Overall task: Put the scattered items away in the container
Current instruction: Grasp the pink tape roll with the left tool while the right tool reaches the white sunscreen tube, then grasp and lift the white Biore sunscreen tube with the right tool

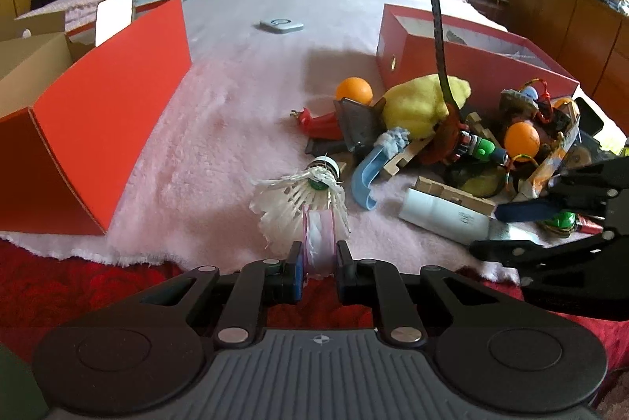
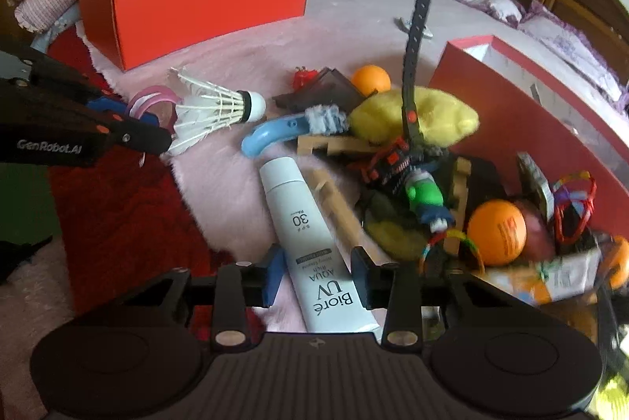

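Nearest, the left gripper [image 1: 317, 264] has its jaws drawn in on a pink tape roll [image 1: 317, 243], gripped on edge at the rim of the fluffy pink rug [image 1: 204, 144]; a shuttlecock [image 1: 302, 199] lies just beyond it, touching or nearly so. The right gripper [image 2: 317, 276] stands with jaws wide on either side of the sunscreen tube [image 2: 310, 243], not yet closed. I'd say the pick-up step is in hand: tape secured, tube next. That calls for closing across the tube's width, then carrying both to a box. The tube's long axis runs away from the right gripper, cap end pointing toward the blue hook [image 2: 271, 133] and the pile. Farther off, the red box [image 1: 464, 54] sits open behind the clutter; the orange box [image 1: 102, 121] stands well apart to the left.
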`<state>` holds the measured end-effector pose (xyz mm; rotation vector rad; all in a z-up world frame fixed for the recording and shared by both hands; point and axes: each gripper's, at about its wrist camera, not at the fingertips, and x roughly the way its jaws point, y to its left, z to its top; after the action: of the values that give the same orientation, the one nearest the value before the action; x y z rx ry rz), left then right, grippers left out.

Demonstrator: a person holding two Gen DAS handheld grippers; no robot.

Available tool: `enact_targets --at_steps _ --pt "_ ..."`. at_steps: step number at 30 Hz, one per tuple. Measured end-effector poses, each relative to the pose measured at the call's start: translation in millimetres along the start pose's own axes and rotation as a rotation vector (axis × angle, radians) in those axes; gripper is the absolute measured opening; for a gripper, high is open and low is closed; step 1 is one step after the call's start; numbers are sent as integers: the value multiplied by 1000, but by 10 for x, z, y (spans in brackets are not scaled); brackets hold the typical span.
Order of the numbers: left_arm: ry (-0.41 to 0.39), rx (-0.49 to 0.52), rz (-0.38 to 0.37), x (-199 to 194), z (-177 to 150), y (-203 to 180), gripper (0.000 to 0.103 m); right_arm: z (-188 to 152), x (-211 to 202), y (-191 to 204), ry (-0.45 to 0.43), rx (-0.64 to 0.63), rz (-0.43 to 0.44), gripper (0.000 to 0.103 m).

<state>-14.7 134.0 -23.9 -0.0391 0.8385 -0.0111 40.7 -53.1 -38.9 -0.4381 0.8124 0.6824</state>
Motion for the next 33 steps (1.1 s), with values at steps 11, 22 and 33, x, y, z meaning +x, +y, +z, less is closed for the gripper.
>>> enact_targets --at_steps 11,22,33 --pt "6 20 -10 -94 16 -106 17 -330 -334 -190 79 134 -7 40" --pt "-14 50 -110 -247 68 -243 17 -455 -353 -165 34 153 -18 46" --pt "29 145 -201 -144 69 -623 17 -542 -482 -259 62 175 -39 38"
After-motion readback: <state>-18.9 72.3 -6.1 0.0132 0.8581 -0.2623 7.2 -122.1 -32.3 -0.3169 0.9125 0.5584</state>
